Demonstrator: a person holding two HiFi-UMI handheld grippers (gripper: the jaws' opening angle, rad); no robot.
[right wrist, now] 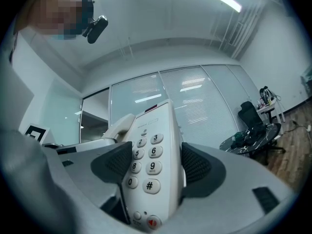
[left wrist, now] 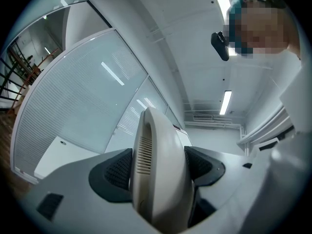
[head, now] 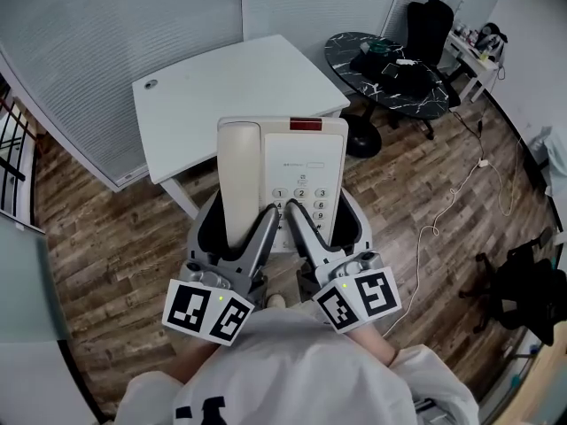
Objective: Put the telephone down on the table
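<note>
Left tongs (left wrist: 160, 169) are pinched on the cream handset (left wrist: 156, 169). Its ribbed end stands between the two dark pads, which press its sides with no gap that I can see. Right tongs (right wrist: 156, 167) are clamped the same way on the lower end of the telephone (right wrist: 151, 155), one pad on the keypad (right wrist: 145, 155) side and the other on its right edge. So neither pair is spread; both are closed on the one thing.

From the head view, my left tongs (head: 239, 224) and right tongs (head: 323, 224) carry the telephone (head: 301, 162) side by side, with the handset (head: 239, 171) lying in its cradle. The set stands tilted up on its lower end, and its top reaches over the near edge of the white table (head: 221, 87).

As I judge it, the telephone is in the air on my side of the table and not yet resting on it. The grip is made, but the setting-down is all to come. I must bring it over the table top, lower it flat, then open both tongs and draw them away.
</note>
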